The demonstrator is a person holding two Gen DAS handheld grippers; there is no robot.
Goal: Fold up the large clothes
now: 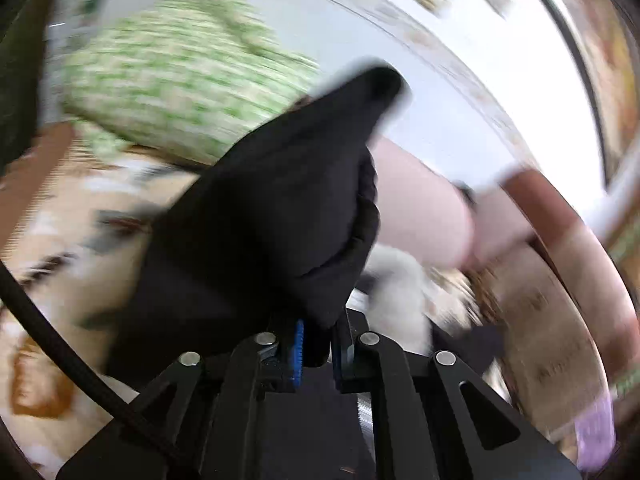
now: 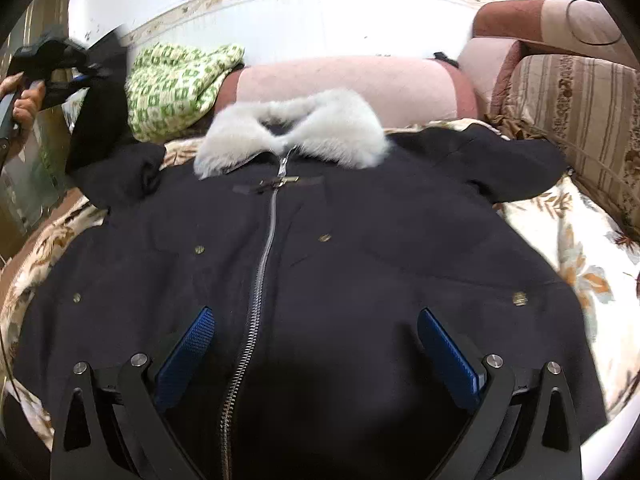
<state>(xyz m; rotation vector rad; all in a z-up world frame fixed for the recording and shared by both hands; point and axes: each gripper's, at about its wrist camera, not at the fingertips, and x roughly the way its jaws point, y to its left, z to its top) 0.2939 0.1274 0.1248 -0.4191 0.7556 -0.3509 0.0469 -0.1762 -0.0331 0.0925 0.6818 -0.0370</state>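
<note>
- Your left gripper [image 1: 316,354] has its jaws clenched on a bunch of black cloth, the sleeve [image 1: 264,216] of the coat, which rises from the blue pads toward 12 o'clock and blocks the middle of the left wrist view.
- Your right gripper [image 2: 316,350] is released, its blue pads [image 2: 185,356] spread wide at 8 and 4 o'clock, with the coat front between them; whether they touch the fabric you cannot tell.
- The black coat [image 2: 360,264] lies face up and zipped on the flowered bedspread [image 2: 576,248], filling the right wrist view; its zipper [image 2: 262,272] runs from 6 toward 12 o'clock.
- The white fur collar [image 2: 296,128] sits at 12 o'clock, at the top of the zipper.
- In the right wrist view your left hand [image 2: 26,98] and its gripper show at 10 o'clock, with the sleeve lifted off the bed and hanging down from it.
- The other sleeve [image 2: 508,160] lies spread out at 2 o'clock.
- A green-and-white knitted cloth [image 2: 176,84] lies at 11 o'clock, just beside the collar.
- A pink bolster [image 2: 360,76] lies across behind the collar, and a striped cushion [image 2: 576,96] stands at 2 o'clock.
- The left wrist view is badly blurred; a black cable [image 1: 52,344] crosses it at 8 o'clock.
</note>
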